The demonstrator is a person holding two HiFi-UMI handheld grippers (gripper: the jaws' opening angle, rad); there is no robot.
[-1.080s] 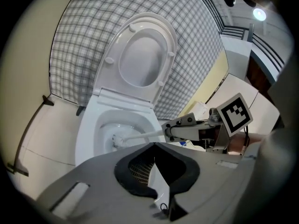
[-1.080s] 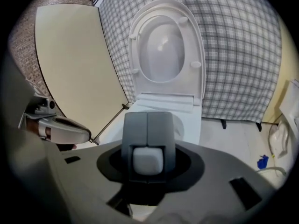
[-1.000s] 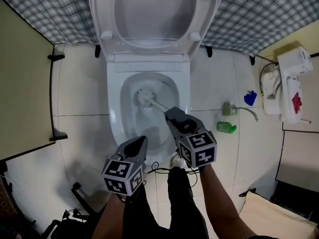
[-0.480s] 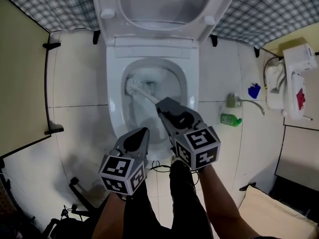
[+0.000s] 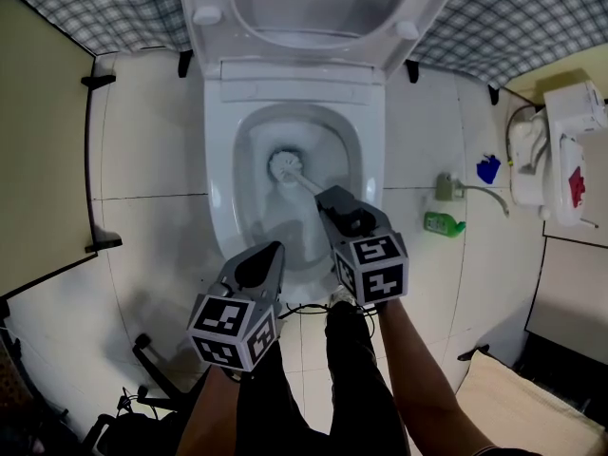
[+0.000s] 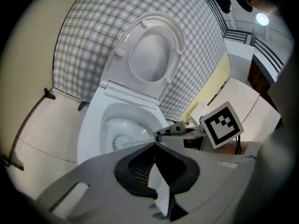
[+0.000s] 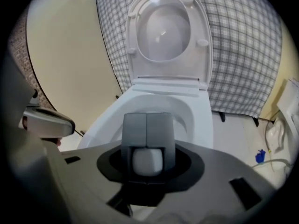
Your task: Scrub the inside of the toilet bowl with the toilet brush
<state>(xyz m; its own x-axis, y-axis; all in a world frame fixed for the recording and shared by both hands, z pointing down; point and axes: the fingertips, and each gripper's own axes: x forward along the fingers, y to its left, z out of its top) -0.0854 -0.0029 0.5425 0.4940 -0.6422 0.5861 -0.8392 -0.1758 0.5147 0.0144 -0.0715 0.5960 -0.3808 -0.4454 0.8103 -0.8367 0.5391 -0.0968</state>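
the right claw (image 5: 332, 200) grips the toilet brush (image 5: 285, 167) by its handle, angled down so its bristles reach the toilet bowl (image 5: 220, 207) bottom, while the left claw (image 5: 268, 253) hangs closed and empty, clear of the rim.

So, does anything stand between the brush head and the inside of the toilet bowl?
Nothing visible does. The seat is raised, and the toilet brush is already inside the toilet bowl, held by the right gripper. The left gripper hangs shut, aside.

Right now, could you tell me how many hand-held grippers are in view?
2. The left hand-held gripper, shut and empty, is at the near rim of the toilet bowl; the right hand-held gripper is over it, gripping the toilet brush. None seems hidden.
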